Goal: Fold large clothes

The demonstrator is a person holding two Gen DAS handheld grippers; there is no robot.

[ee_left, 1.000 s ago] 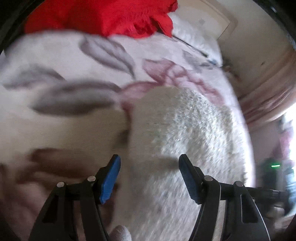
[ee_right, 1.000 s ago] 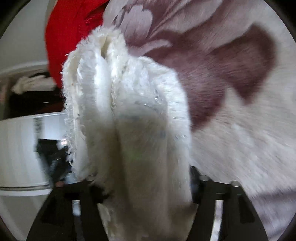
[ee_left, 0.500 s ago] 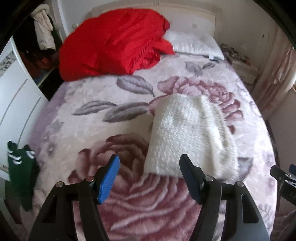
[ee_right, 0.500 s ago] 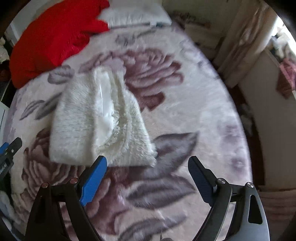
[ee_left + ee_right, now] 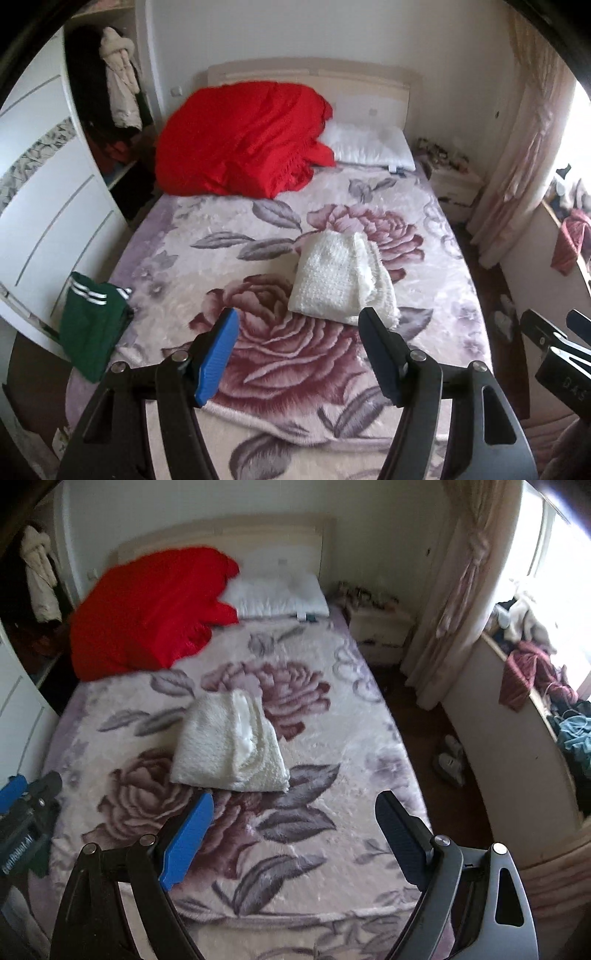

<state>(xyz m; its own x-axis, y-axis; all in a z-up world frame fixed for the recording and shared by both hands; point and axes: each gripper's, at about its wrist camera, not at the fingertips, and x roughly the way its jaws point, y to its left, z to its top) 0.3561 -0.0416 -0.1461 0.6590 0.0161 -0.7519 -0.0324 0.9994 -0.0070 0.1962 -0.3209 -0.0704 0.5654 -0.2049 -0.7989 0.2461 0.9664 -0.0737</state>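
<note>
Well beyond both empty tongs (image 5: 297,321) (image 5: 295,805), folded white sweater (image 5: 341,282) on bed (image 5: 184,266)

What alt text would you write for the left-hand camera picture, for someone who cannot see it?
A folded fluffy white garment lies on a rose-patterned blanket on a bed, seen from above between the open, empty jaws of the left gripper. A red blanket is heaped by a white pillow, and a green garment hangs at the bed's left edge.

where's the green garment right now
In the left wrist view, the green garment hangs over the bed's left edge, beside the white wardrobe.
</note>
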